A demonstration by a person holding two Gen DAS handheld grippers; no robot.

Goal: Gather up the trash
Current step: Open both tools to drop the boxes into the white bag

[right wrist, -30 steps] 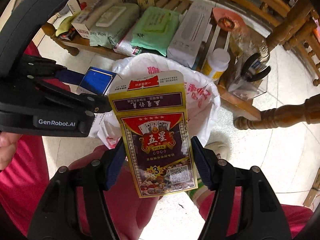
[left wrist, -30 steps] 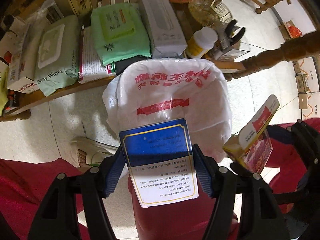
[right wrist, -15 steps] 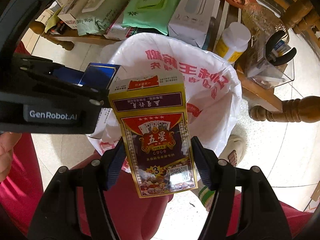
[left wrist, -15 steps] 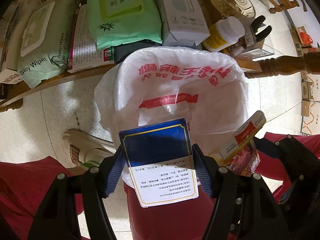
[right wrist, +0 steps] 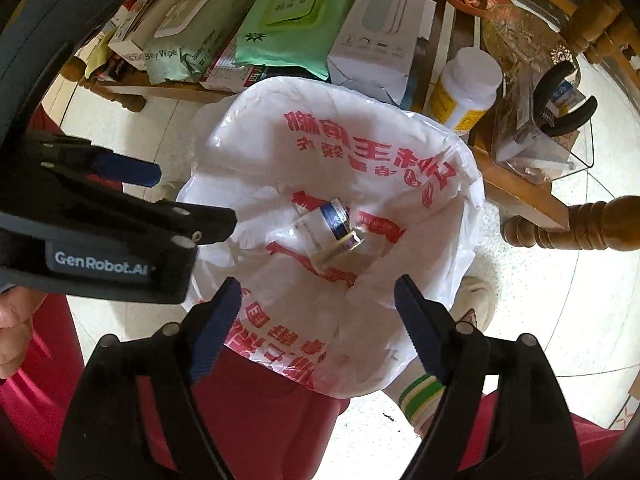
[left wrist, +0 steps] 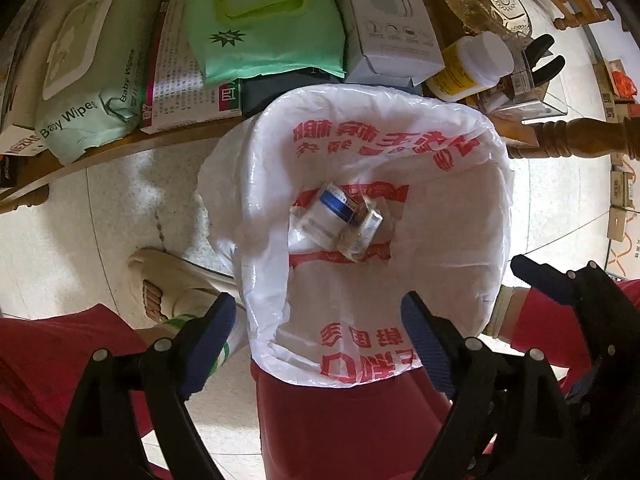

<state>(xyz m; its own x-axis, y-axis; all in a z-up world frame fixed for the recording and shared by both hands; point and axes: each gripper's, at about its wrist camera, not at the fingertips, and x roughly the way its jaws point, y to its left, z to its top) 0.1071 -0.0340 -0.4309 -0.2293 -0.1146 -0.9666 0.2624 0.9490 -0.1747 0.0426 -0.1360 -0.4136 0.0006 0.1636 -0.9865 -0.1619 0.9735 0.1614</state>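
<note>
- I look down into the white plastic bag (left wrist: 448, 184), thin, crinkled and printed in red, lining a red bin (left wrist: 340, 420); its mouth gapes wide at the middle of both views
- At the bag's bottom lie the blue-and-white box (left wrist: 334, 210) and, touching it toward four o'clock, the yellow card box (left wrist: 362, 236), both tipped on edge
- My left gripper (left wrist: 318, 344) hangs over the rim at six o'clock, jaws just sprung apart, nothing between them
- My right gripper (right wrist: 318, 324) likewise: jaws just released, bare blue ribbed pads, empty
- At twelve o'clock a wooden table (left wrist: 120, 148) carries soft green wipe packs (left wrist: 264, 24), a white carton (left wrist: 390, 20) and a white-capped bottle (left wrist: 476, 66)
</note>
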